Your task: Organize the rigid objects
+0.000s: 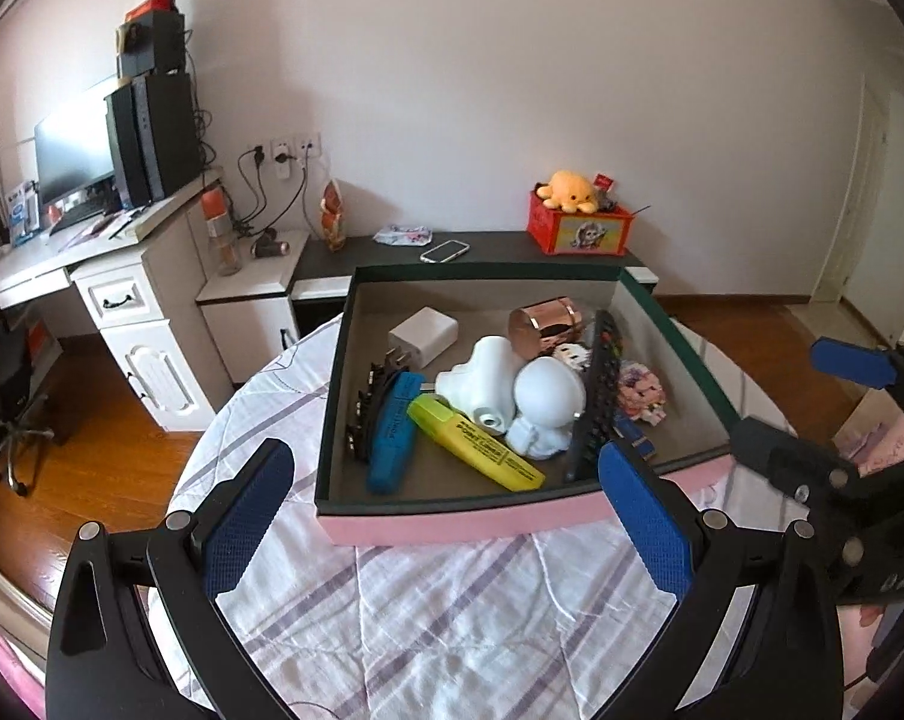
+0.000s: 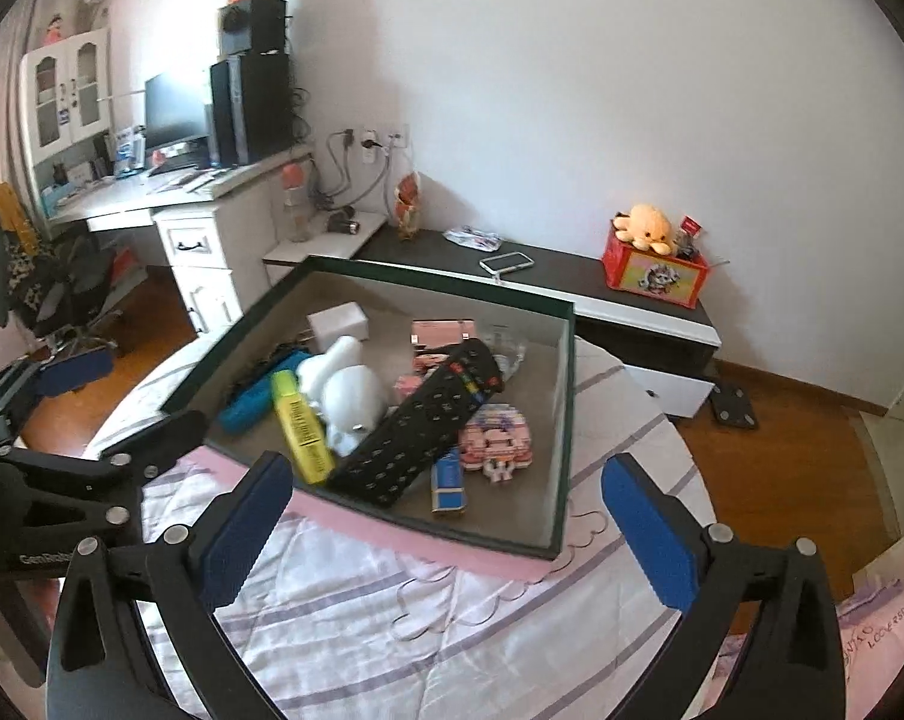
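Above the near edge of the striped bedcover [image 1: 452,618], the left gripper [image 1: 452,516] and right gripper [image 2: 452,534] both hung with jaws spread wide and nothing between them. Just beyond sat the shallow pink-sided cardboard box [image 1: 463,525] holding everything: a long black remote control [image 2: 419,435] propped across a white round-headed figurine [image 2: 353,399], a yellow highlighter [image 2: 302,429] beside a blue one [image 1: 392,438], a white charger [image 1: 423,336] toward the far left corner. The remote looked stiff, light and best pinched across its narrow middle; the smooth figurine seemed likelier to slip or chip.
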The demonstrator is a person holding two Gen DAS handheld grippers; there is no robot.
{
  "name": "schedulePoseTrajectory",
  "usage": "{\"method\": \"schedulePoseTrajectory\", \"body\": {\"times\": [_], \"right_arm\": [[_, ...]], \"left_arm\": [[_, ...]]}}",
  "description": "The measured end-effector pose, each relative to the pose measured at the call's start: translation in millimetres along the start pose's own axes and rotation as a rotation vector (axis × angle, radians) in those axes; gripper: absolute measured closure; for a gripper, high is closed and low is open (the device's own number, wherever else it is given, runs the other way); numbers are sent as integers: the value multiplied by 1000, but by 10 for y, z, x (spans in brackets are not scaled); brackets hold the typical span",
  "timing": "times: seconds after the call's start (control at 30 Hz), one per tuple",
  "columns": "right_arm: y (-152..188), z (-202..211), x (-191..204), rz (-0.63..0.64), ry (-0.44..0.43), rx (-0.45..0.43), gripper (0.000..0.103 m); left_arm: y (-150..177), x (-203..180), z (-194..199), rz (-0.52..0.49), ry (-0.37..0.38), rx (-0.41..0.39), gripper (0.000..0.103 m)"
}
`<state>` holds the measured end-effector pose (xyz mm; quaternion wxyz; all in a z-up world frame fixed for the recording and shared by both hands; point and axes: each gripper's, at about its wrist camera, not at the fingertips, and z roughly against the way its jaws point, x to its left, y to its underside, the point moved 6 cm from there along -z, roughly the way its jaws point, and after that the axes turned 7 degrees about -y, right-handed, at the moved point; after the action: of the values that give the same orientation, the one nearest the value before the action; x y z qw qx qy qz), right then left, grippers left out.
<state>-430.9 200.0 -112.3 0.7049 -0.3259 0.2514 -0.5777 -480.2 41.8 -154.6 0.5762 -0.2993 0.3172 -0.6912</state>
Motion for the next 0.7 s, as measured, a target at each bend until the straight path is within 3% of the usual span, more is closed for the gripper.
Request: {"method": "schedulePoseTrajectory", "body": {"times": [0.5, 0.7], "right_arm": [[69, 450, 195, 6, 8, -98, 0], [141, 678, 208, -11, -3, -135, 0]], "left_arm": [[20, -12, 473, 18, -14, -78, 0], [18, -81, 800, 1, -46, -180, 0]]}}
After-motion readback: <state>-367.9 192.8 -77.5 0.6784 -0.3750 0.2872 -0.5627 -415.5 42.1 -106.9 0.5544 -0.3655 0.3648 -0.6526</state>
